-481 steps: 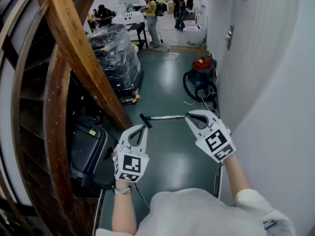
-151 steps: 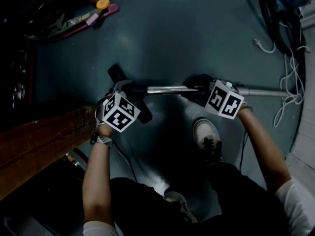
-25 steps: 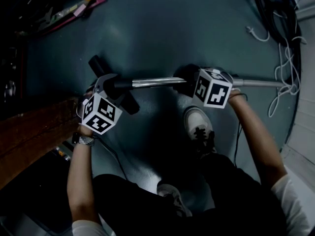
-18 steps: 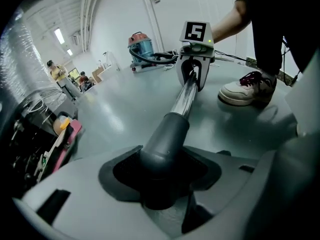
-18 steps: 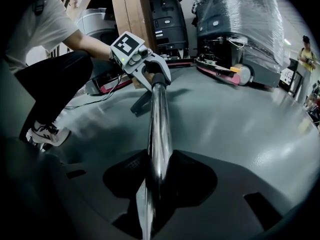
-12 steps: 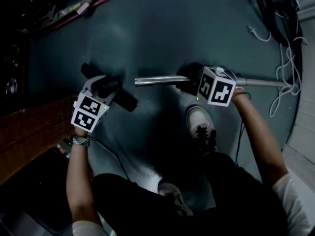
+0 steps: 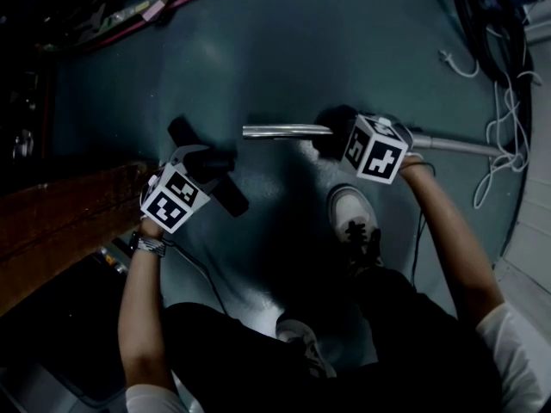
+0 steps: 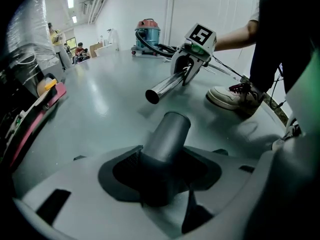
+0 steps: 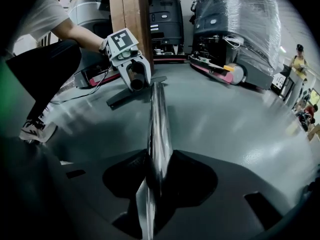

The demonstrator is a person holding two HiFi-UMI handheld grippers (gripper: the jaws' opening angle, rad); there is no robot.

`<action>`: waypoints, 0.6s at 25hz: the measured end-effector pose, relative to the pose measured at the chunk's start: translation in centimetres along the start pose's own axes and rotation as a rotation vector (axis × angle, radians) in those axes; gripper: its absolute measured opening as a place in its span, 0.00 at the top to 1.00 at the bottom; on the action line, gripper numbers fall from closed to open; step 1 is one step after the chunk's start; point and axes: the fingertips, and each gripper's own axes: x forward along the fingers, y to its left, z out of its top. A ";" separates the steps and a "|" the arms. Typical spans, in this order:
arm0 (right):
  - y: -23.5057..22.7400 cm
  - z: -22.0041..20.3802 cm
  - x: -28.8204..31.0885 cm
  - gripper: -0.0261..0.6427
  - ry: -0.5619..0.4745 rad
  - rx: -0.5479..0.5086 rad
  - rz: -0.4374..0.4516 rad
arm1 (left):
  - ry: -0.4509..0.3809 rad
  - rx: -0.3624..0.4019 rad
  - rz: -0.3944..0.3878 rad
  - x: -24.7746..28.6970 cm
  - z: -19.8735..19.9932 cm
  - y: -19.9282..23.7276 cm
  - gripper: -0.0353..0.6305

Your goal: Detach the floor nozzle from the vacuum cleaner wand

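Note:
The black floor nozzle (image 7: 209, 177) is off the chrome wand (image 7: 284, 131), with a short gap of floor between them. My left gripper (image 7: 200, 167) is shut on the nozzle's grey neck (image 8: 167, 134), whose open end points toward the wand's hollow tip (image 8: 152, 96). The nozzle's flat head (image 9: 131, 91) lies on the floor. My right gripper (image 7: 334, 138) is shut on the wand (image 9: 159, 129), which runs straight out between its jaws. Beyond the right gripper the wand continues to the right (image 7: 456, 147).
The person's shoe (image 7: 353, 222) stands just below the wand. White cables (image 7: 499, 144) and the vacuum cleaner (image 8: 148, 31) lie at the right. A wooden beam (image 7: 60, 222) crosses the left; pink tools (image 7: 146, 11) lie at the far left. Wrapped goods (image 9: 240, 24) stand behind.
The nozzle came off the wand's end. My left gripper carried it away to the left and toward the person, so a gap opened. The right gripper and wand stayed nearly still.

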 end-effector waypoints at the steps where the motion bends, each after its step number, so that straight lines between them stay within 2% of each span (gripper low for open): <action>1: -0.2 0.0 0.2 0.72 0.000 -0.006 -0.013 | 0.000 0.002 -0.006 0.2 0.2 -0.2 0.62; 8: -0.9 0.1 1.0 0.72 0.003 -0.048 -0.061 | 0.054 0.027 -0.022 2.6 0.7 -1.3 0.62; 15: -1.1 -0.5 2.0 0.71 0.073 -0.131 -0.094 | 0.047 0.012 -0.020 3.2 0.8 -1.2 0.61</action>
